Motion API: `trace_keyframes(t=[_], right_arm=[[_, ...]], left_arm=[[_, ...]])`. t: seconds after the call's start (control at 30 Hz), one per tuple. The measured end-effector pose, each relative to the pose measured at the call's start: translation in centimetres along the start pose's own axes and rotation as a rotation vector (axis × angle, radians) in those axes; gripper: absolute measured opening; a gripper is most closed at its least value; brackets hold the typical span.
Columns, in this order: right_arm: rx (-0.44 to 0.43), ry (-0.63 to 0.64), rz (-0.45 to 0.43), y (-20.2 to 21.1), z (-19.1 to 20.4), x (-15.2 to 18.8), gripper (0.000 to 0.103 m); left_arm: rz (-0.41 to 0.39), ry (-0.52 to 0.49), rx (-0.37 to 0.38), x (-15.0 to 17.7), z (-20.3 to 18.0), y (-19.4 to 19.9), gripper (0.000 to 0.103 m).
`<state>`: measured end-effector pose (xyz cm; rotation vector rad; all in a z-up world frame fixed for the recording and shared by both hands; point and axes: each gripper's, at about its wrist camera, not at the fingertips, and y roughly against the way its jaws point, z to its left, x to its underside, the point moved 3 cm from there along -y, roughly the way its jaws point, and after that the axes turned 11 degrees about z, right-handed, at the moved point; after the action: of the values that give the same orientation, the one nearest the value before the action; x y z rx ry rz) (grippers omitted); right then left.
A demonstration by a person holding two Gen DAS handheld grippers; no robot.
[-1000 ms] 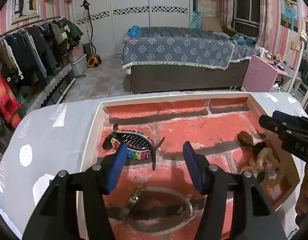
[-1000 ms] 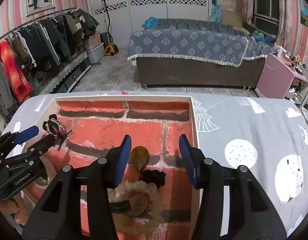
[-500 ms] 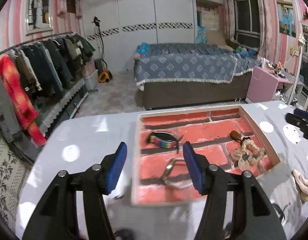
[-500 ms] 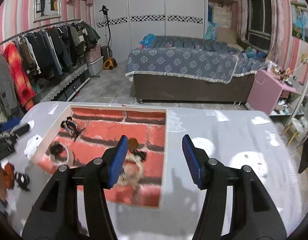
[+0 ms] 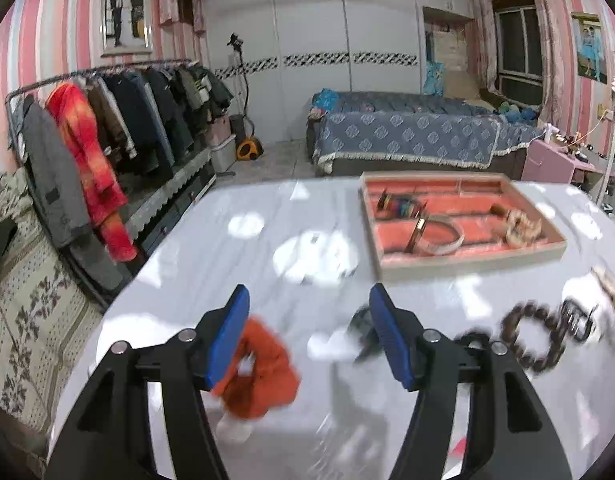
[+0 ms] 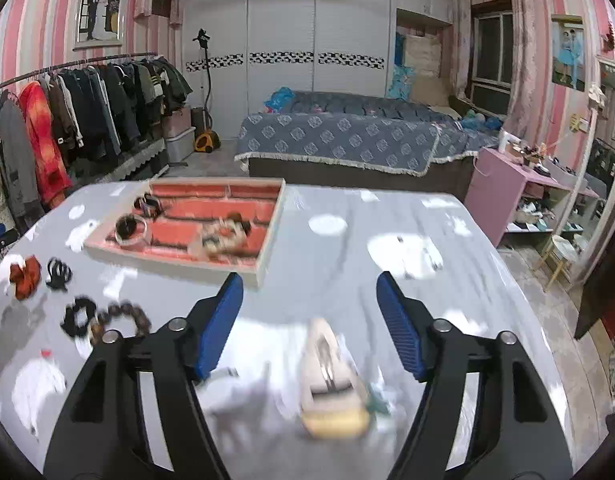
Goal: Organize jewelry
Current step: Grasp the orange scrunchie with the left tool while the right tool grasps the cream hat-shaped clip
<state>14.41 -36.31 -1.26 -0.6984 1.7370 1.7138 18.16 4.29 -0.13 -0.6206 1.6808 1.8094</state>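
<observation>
A tray (image 5: pixel 467 262) lined with red brick print sits far back on the table, holding a rainbow bracelet (image 5: pixel 399 204), a bangle (image 5: pixel 435 236) and a cream scrunchie (image 5: pixel 521 226). My left gripper (image 5: pixel 309 336) hangs over the near table with its jaws opening and nothing between them. An orange scrunchie (image 5: pixel 259 368) lies beside its left finger and a black clip (image 5: pixel 361 328) beside its right one. My right gripper (image 6: pixel 309 320) is also opening, empty, above a cream hair clip (image 6: pixel 327 372) that lies on the cloth. The tray (image 6: pixel 179 258) is to its far left.
Loose on the grey tablecloth are a brown bead bracelet (image 6: pixel 123 316), a black scrunchie (image 6: pixel 78 316), a black claw clip (image 6: pixel 58 274) and the orange scrunchie (image 6: pixel 25 274). Beyond the table stand a clothes rack (image 5: pixel 107 128), a bed (image 5: pixel 407 140) and a pink side table (image 6: pixel 503 192).
Both grippers have drawn back from over the tray to the near part of the table, so the tray now looks small and far. The right jaws stand wider.
</observation>
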Motion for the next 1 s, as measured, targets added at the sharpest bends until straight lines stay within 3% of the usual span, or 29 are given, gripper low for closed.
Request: trace_keyframes(t=[0.2,0.43,0.73,1.0], right_arm=[[0.024,-0.03,0.04,0.2,-1.9,3.8,0.071],[0.027,-0.052,0.076,-0.7,-2.5,5.7,0.076],[0.013,-0.037,0.144,-3.6,-1.8,6.3,0.082],[0.026,-0.024,0.262,-7.6,-1.8,6.9,0.084]], left_arm=[[0.063,0.066,-0.014,4.1,3.9,-1.2,0.062],[0.101,0.106,-0.002,5.8,6.0,-2.1,0.066],[0.163,0.071,0.022,6.2,5.1,-4.5,0.073],[0.257,0.08,0.027,5.6,4.4,-8.1,0.074]])
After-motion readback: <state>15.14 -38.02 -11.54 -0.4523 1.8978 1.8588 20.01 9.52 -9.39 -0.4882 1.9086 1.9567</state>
